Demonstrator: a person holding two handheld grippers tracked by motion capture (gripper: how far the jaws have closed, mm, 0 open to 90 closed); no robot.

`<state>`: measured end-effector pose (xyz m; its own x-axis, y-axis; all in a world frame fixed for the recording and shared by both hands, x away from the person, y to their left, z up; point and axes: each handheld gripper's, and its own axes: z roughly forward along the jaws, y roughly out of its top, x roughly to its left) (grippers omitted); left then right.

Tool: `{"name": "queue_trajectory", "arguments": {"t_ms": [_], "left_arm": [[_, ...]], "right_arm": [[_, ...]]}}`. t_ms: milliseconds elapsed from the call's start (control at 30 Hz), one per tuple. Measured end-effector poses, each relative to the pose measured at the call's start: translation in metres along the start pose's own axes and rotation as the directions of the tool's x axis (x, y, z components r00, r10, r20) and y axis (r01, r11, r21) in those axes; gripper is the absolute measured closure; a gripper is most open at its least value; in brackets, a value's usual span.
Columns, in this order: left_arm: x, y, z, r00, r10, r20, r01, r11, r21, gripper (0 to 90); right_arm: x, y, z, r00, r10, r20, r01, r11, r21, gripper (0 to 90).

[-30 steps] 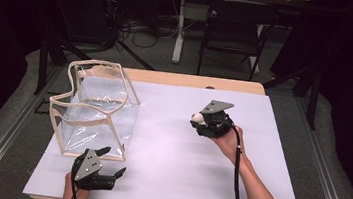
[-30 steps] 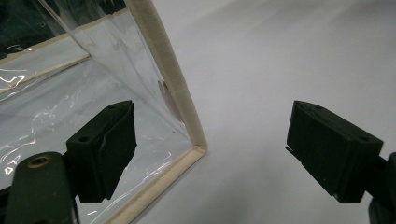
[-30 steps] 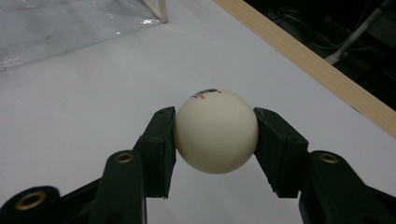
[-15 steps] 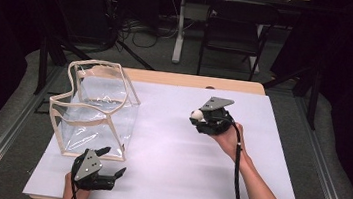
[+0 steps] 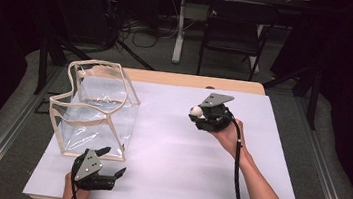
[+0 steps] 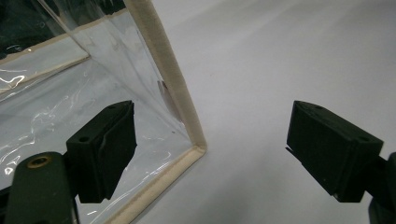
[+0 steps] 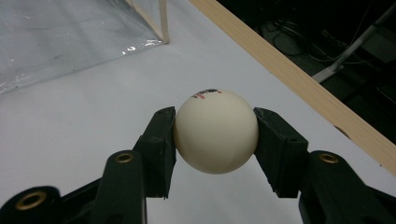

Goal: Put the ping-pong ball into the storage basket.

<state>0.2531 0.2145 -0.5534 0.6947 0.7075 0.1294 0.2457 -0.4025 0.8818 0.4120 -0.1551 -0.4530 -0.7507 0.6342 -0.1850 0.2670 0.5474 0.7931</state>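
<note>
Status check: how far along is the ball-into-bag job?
Done: the right gripper is shut on the cream-white ball, lifted off the white table cover. In hand: carrying it. Left: dropping it into the clear plastic bag with beige trim; the open left gripper waits beside it.

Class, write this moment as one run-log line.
right tool: shut on white ball | left tool: open, at clear bag corner | ball outside bag

The left tool (image 6: 210, 154) stands wide open over the white bench (image 6: 280, 56); a clear bag's (image 6: 70, 102) cream-trimmed corner lies between its jaws, toward nine o'clock.
</note>
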Motion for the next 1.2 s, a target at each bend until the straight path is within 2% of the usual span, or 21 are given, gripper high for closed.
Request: {"name": "queue_trajectory", "arguments": {"t_ms": [1200], "left_arm": [[0.0,0.0,0.0,1.0,-0.001,0.001,0.001,1.0,-0.001,16.2]], "right_arm": [[-0.002,0.029,-0.007,0.9992,-0.039,0.004,0.04,0.999,-0.02,51.3]]}}
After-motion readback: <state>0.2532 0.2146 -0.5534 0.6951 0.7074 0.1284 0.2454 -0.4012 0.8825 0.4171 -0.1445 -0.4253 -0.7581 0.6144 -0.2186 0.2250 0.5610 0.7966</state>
